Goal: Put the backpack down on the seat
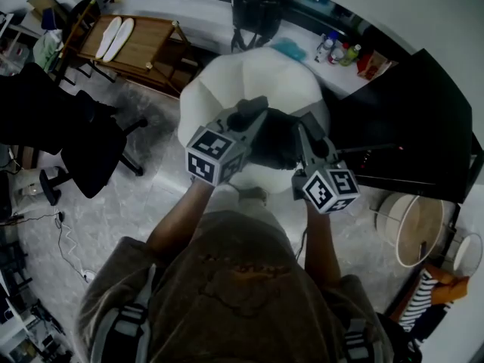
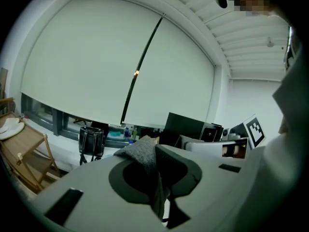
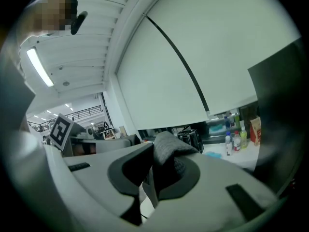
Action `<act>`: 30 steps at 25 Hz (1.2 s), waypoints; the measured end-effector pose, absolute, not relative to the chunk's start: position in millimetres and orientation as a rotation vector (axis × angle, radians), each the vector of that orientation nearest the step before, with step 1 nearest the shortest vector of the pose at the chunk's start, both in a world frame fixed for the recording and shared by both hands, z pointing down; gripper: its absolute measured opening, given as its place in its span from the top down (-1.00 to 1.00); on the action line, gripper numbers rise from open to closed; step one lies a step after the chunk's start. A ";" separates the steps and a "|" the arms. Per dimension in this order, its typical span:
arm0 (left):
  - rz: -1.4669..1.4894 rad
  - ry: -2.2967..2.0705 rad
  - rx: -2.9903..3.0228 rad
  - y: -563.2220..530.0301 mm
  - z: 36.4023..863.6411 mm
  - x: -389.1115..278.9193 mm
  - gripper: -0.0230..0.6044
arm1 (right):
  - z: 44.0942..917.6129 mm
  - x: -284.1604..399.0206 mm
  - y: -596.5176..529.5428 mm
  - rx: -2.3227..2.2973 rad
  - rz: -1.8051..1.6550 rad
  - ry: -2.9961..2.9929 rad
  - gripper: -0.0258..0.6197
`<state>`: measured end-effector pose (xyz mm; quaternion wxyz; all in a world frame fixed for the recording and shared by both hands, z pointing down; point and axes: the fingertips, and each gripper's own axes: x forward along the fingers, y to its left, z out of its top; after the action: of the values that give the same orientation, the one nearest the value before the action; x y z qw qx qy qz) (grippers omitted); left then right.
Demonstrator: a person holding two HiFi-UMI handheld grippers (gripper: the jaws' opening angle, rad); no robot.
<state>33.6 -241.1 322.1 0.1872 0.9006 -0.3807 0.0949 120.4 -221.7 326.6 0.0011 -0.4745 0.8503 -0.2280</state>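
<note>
The dark backpack [image 1: 277, 138] hangs between the two grippers directly above the white rounded seat [image 1: 227, 82], over the part of the seat nearest the person. From above, I cannot tell whether its underside touches the seat.

The left gripper [image 1: 252, 113] comes in from the seat's near left. Its own view shows the jaws drawn narrow, pinching a fold of the backpack's grey woven cloth that sticks up between the pads. The right gripper [image 1: 305, 133] comes in from the seat's near right. Its jaws are also nearly together, clamped on another bunched fold of the same grey cloth. Both grippers point away from the person, tilted slightly downward.

Beyond the seat, a black bag [image 1: 255, 10] stands on a white ledge. A teal cloth [image 1: 290, 49] lies just past the seat's far edge, and a cluster of bottles [image 1: 338, 51] stands further right along the ledge. A large black panel [image 1: 412, 119] fills the space to the seat's right. To the seat's far left is a wooden rack [image 1: 155, 48] carrying two white insoles [image 1: 113, 38]. A black office chair [image 1: 87, 146] stands on the floor left of the seat.
</note>
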 end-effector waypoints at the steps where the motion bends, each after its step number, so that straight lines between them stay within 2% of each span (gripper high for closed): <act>1: 0.263 -1.071 2.541 -246.9 323.3 33.5 0.82 | 328.9 120.3 -225.3 -1.495 -0.715 2.664 0.83; 30: 0.376 -0.937 2.571 -354.0 432.4 37.5 0.82 | 438.5 115.1 -324.7 -1.631 -0.748 2.594 0.83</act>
<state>37.5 -354.0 432.4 0.1885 0.9141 -0.3332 0.1337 115.1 -324.7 438.5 -0.0062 -0.5171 0.8224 -0.2372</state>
